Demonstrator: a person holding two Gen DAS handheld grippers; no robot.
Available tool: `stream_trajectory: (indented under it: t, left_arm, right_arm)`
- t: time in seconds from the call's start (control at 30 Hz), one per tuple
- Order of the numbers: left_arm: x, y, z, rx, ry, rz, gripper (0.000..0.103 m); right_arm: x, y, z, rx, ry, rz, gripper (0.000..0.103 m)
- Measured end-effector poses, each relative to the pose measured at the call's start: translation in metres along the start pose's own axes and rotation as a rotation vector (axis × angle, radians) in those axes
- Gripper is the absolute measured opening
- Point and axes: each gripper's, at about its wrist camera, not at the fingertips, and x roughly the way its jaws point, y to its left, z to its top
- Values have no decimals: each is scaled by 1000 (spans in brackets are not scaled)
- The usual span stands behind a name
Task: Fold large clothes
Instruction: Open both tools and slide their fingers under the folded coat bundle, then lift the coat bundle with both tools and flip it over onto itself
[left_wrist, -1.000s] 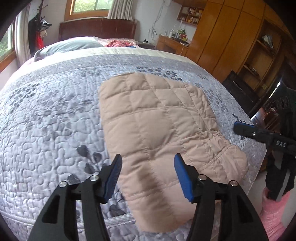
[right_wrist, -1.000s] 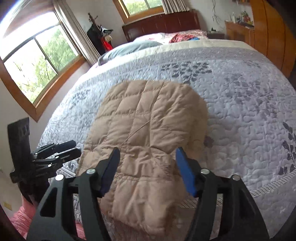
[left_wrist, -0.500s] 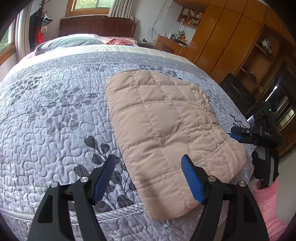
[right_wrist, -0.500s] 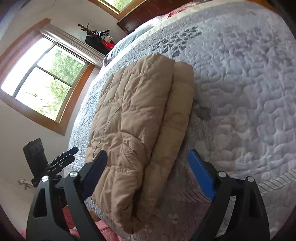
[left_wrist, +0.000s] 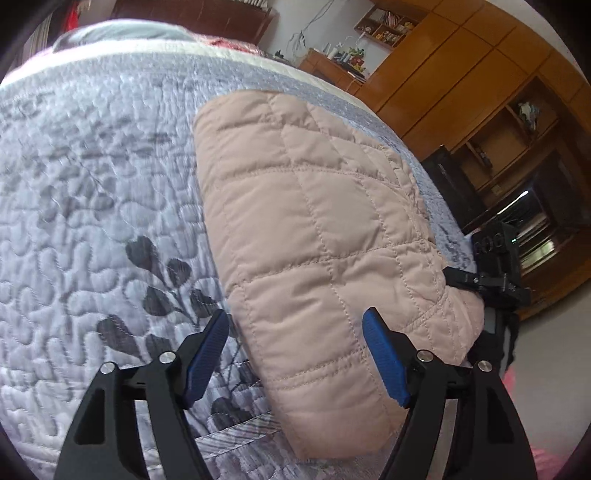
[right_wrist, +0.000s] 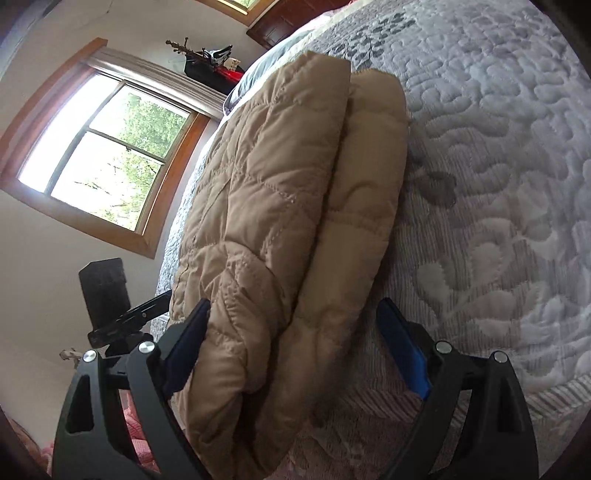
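Note:
A beige quilted padded jacket (left_wrist: 314, 236) lies folded in layers on a grey quilted bedspread (left_wrist: 92, 229), near the bed's foot edge. My left gripper (left_wrist: 295, 354) is open, its blue pads either side of the jacket's near left corner, low over the bed. My right gripper (right_wrist: 291, 354) is open and tilted, its pads straddling the stacked layers at the jacket's (right_wrist: 295, 192) near right end. Each gripper shows in the other's view, the right one (left_wrist: 480, 280) at the jacket's far side, the left one (right_wrist: 122, 317) beyond it.
Wooden wardrobes and shelves (left_wrist: 480, 85) stand right of the bed. A window (right_wrist: 99, 158) is on the left wall. Pillows and a dark headboard (left_wrist: 192, 14) are at the far end. The bed's foot edge (right_wrist: 480, 406) runs just under the grippers.
Both grippers have come down and closer to the jacket's near end. The right one has tilted sideways so its jaws now bracket the folded layers. Both stay open.

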Motion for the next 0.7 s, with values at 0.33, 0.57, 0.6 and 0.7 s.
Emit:
stream_trajectory:
  t: [0.33,0.57,0.6,0.7]
  left_arm:
    - [30,13,5,-54,20,-123,88]
    - [33,7,3,-28,-3,-101,87]
    - [32,4,2,-25,-8,-89,86]
    - [33,-4,-2,-12,-24,-60,81]
  right_arm:
    - [28,7,-4,-31,46,39,90]
    - [35,25,-7,-67,41,11,81]
    - [35,27,-9,-72,38,3,80]
    - [41,36,-4,-72,31,-5,73]
